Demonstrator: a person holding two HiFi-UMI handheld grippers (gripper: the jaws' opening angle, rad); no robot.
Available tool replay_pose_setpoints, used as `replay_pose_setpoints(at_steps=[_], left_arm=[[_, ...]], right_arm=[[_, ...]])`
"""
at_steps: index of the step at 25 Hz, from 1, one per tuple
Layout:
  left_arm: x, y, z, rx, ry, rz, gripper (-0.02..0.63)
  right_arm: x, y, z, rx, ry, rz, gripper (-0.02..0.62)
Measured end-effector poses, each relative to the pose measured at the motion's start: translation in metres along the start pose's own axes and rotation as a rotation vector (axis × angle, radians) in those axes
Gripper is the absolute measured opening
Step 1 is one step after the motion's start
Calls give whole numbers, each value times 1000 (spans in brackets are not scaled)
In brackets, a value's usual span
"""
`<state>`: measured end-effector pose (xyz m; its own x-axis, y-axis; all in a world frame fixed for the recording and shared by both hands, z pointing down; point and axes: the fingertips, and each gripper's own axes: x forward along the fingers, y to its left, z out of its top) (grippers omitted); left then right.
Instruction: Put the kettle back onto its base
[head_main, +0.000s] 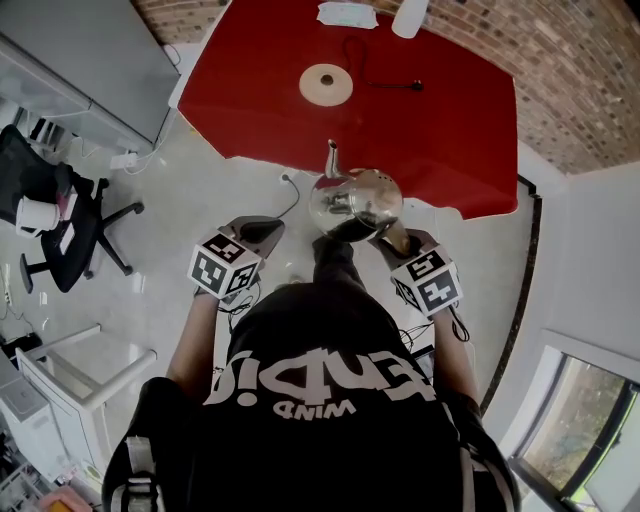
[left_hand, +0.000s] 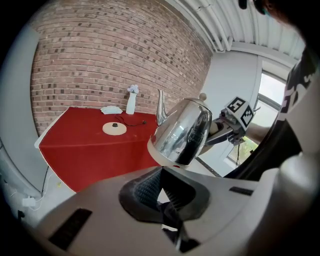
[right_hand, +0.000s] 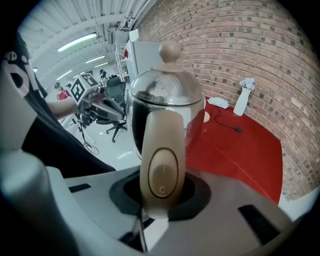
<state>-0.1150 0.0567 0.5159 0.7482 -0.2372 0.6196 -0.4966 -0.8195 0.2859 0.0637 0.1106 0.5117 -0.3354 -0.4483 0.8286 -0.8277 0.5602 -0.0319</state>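
Observation:
A shiny steel kettle (head_main: 355, 200) with a thin spout hangs in the air just short of the red table's (head_main: 440, 120) near edge. My right gripper (head_main: 392, 237) is shut on its beige handle (right_hand: 162, 170), which fills the jaws in the right gripper view. The round beige base (head_main: 326, 84) lies on the red cloth further back, with a black cord running off to its right. My left gripper (head_main: 262, 232) is held beside the kettle, to its left, shut with nothing in it. In the left gripper view the kettle (left_hand: 182, 132) hangs just ahead of the meeting pads (left_hand: 150, 190).
A white vase (head_main: 410, 17) and a white cloth (head_main: 347, 14) sit at the table's far edge against the brick wall. A black office chair (head_main: 60, 210) and a grey cabinet (head_main: 90, 60) stand to the left. Cables lie on the pale floor.

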Motion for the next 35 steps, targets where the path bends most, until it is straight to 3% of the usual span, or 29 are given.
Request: replay_pose_setpoints(at_steps=[18,35], left_arm=[[48,56,62,-11,32,14,9],[115,98,149,-51,-17,57,9]], right_arm=[[34,-91,53,-19,13,43,81],[46,-203,109,-128,18,74,81]])
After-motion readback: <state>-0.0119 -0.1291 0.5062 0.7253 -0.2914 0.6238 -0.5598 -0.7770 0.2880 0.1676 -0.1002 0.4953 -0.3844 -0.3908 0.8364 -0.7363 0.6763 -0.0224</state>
